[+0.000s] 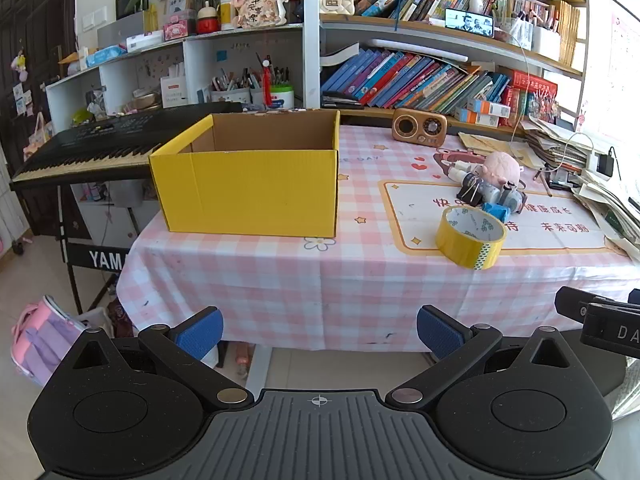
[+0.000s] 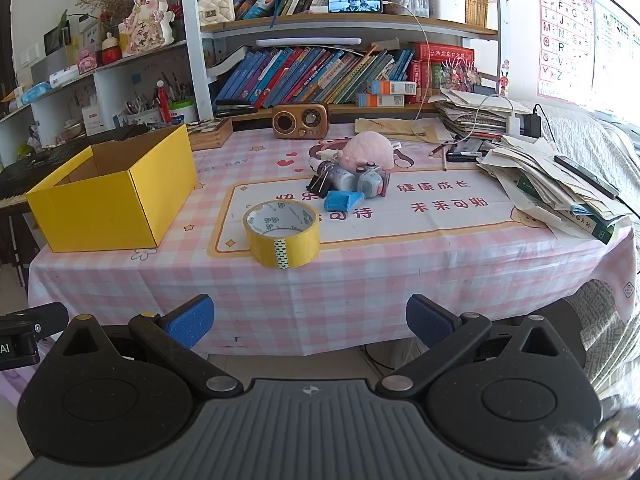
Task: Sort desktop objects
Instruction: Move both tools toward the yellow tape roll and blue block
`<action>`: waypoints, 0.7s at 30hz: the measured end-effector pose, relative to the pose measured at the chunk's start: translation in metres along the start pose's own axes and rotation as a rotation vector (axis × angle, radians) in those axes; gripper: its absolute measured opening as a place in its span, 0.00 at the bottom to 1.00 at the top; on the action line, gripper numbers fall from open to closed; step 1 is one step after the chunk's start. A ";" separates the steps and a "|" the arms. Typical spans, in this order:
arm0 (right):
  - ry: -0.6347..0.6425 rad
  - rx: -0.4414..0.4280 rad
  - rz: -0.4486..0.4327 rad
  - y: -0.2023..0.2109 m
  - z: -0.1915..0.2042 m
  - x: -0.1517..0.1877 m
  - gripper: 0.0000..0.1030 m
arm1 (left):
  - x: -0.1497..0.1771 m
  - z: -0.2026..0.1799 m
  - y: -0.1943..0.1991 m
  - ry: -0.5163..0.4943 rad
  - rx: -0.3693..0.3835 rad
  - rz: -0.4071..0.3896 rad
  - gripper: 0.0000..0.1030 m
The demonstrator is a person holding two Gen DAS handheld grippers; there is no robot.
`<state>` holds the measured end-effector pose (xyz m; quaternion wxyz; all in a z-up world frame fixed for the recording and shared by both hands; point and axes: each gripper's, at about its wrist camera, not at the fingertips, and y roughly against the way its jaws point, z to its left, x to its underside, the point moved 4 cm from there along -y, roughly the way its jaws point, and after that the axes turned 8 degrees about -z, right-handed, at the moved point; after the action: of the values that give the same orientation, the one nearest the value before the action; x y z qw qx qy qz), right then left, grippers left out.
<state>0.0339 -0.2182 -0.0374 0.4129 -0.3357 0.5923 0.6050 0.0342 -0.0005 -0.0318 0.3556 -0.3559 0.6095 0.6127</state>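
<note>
While both grippers hang short of the table's near edge with nothing between their fingers, we judge the sorting has not yet begun: the yellow box (image 1: 248,192) stands empty on the left of the table (image 1: 280,280), and every loose thing lies outside it. Our left gripper (image 1: 319,334) has its jaws wide apart, and so does the right gripper (image 2: 310,322). Nearest to us lies the yellow tape roll (image 2: 282,234), flat on its side, well apart from the box. Behind it sits a small heap: a pink plush toy (image 2: 366,150), a blue block (image 2: 342,201), a black binder clip (image 2: 320,184) and a toy camera (image 2: 372,182), all touching or just beside one another.

Next, we would reach forward over the tape roll and close across its wall, probably with the right gripper, which faces it more squarely.

Only the left view shows the box's bare interior floor; only the right shows the alphabet poster (image 2: 564,36) and the heap's separate pieces clearly.
</note>
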 end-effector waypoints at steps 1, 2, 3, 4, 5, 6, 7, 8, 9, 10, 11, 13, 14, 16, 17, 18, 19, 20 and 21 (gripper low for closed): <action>-0.001 0.001 0.000 0.000 -0.001 0.001 1.00 | 0.000 0.000 0.000 0.000 0.000 0.000 1.00; -0.002 0.001 0.000 0.000 -0.001 0.002 1.00 | 0.000 0.000 0.000 -0.002 0.001 0.001 1.00; -0.001 0.000 0.000 0.000 -0.001 0.001 1.00 | 0.000 0.000 0.000 -0.003 0.002 0.002 1.00; -0.001 0.000 0.001 0.000 -0.001 0.000 1.00 | 0.000 -0.001 0.000 -0.004 0.003 0.004 1.00; -0.001 0.000 0.001 0.000 -0.001 0.001 1.00 | -0.001 -0.001 -0.001 -0.006 0.003 0.005 1.00; -0.001 0.000 0.001 0.000 -0.001 0.001 1.00 | 0.000 -0.001 -0.001 -0.006 0.004 0.005 1.00; -0.001 -0.001 0.001 0.000 -0.001 0.000 1.00 | 0.000 -0.001 -0.001 -0.007 0.005 0.006 1.00; -0.001 -0.001 0.001 0.000 -0.001 0.000 1.00 | 0.000 -0.001 -0.001 -0.006 0.004 0.006 1.00; -0.001 -0.001 0.002 0.000 -0.001 0.000 1.00 | 0.000 -0.001 -0.001 -0.006 0.005 0.006 1.00; -0.001 -0.001 0.002 -0.001 -0.001 0.000 1.00 | 0.000 -0.001 -0.001 -0.006 0.006 0.006 1.00; -0.002 -0.001 0.003 -0.001 -0.001 0.001 1.00 | 0.000 -0.002 -0.001 -0.007 0.006 0.008 1.00; -0.002 -0.001 0.003 -0.002 -0.002 0.001 1.00 | 0.000 -0.002 -0.002 -0.008 0.008 0.010 1.00; -0.002 -0.001 0.004 -0.002 -0.002 0.001 1.00 | -0.001 -0.002 -0.003 -0.008 0.009 0.010 1.00; -0.002 -0.001 0.004 -0.002 -0.002 0.001 1.00 | -0.001 -0.002 -0.004 -0.008 0.011 0.013 1.00; -0.003 -0.001 0.004 -0.002 -0.002 0.001 1.00 | -0.001 -0.003 -0.004 -0.010 0.011 0.015 1.00; -0.002 -0.001 0.003 -0.002 -0.002 0.001 1.00 | -0.001 -0.003 -0.005 -0.011 0.012 0.016 1.00; -0.002 -0.001 0.003 -0.002 -0.001 0.001 1.00 | -0.001 -0.002 -0.005 -0.011 0.012 0.018 1.00; -0.002 -0.002 0.002 -0.002 -0.002 0.002 1.00 | -0.001 -0.002 -0.005 -0.012 0.013 0.019 1.00; -0.002 -0.002 0.003 -0.003 -0.002 0.001 1.00 | -0.001 -0.002 -0.005 -0.011 0.015 0.020 1.00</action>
<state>0.0359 -0.2202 -0.0402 0.4125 -0.3348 0.5914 0.6067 0.0393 -0.0023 -0.0340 0.3555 -0.3439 0.6156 0.6135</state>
